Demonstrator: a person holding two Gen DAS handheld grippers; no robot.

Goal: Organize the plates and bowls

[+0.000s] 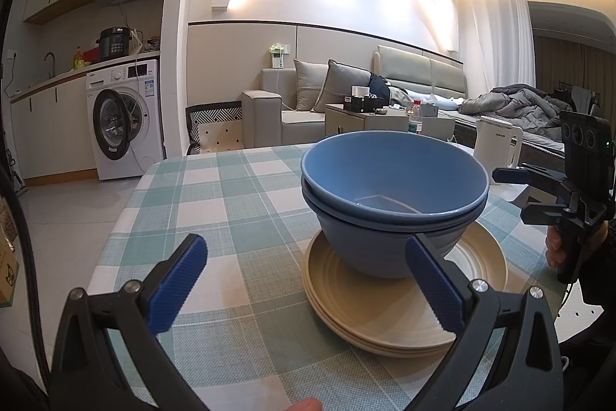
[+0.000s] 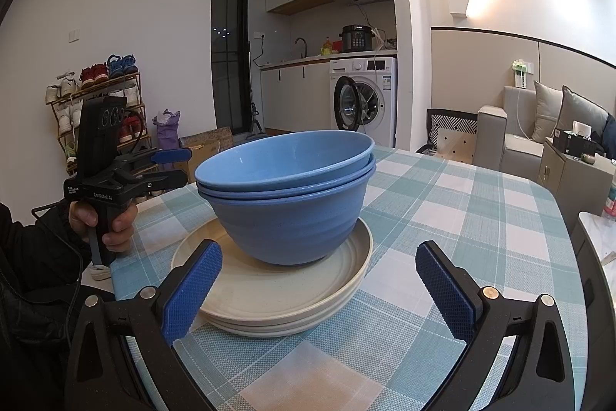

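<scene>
Facing the stack from opposite sides, both claws stand spread wide and hold nothing. Two nested round blue bowls [image 1: 392,203] sit on two stacked cream ribbed plates [image 1: 385,311], all resting on the teal-and-white checked cloth of the bench [image 1: 215,203]. The left claw [image 1: 308,287] has the stack ahead and to its right, with one pad overlapping the plates' rim in view. The right claw [image 2: 319,291] has it ahead, slightly left. Neither touches it. Judgement: the left claw looks marginally nearer; sorting appears complete or nearly so.
</scene>
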